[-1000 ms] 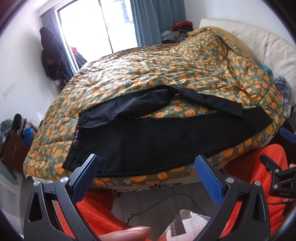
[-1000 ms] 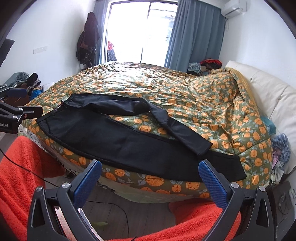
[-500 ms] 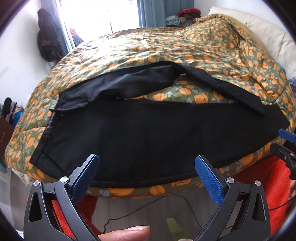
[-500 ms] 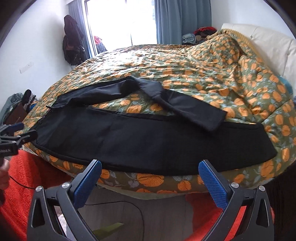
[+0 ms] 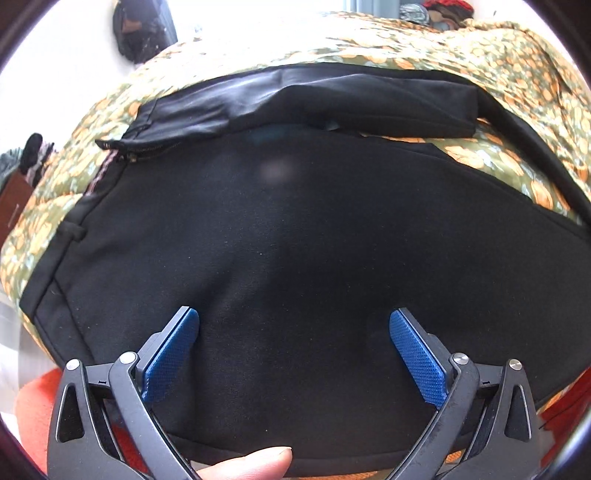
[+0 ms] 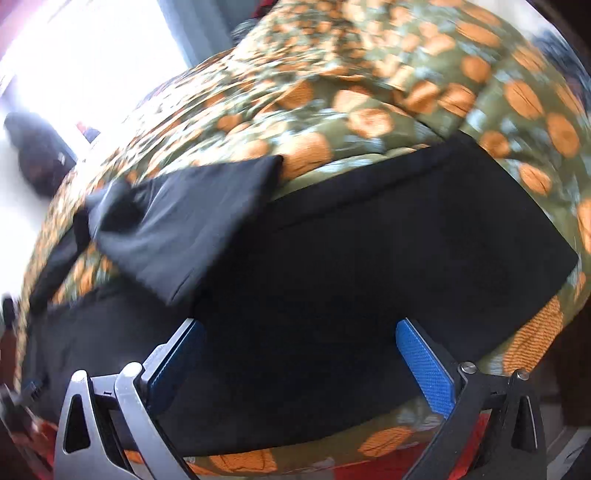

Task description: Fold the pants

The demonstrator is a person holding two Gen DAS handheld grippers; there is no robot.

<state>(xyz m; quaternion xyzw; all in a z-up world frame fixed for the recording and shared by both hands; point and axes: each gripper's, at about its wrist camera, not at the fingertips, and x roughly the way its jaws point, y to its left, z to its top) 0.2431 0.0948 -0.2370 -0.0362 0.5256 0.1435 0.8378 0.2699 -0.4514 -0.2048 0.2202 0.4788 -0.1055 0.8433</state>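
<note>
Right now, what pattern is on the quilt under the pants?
Orange pumpkin-like shapes on olive green quilt; right wrist view shows it best.

This is a bedroom in a home. A big bed fills most of both views. It is covered with a soft green quilt [image 5: 517, 59] that has orange pumpkins printed all over it. A bright window [image 6: 92, 66] lets in daylight past the far edge of the bed, and a strip of blue-grey curtain [image 6: 199, 33] hangs beside it. Dark clothes [image 5: 144, 26] hang against the white wall near the bed's far left corner. More clothes are heaped [image 5: 439, 11] beyond the far edge of the bed. Black pants [image 5: 314, 240] lie spread along the near edge.
</note>
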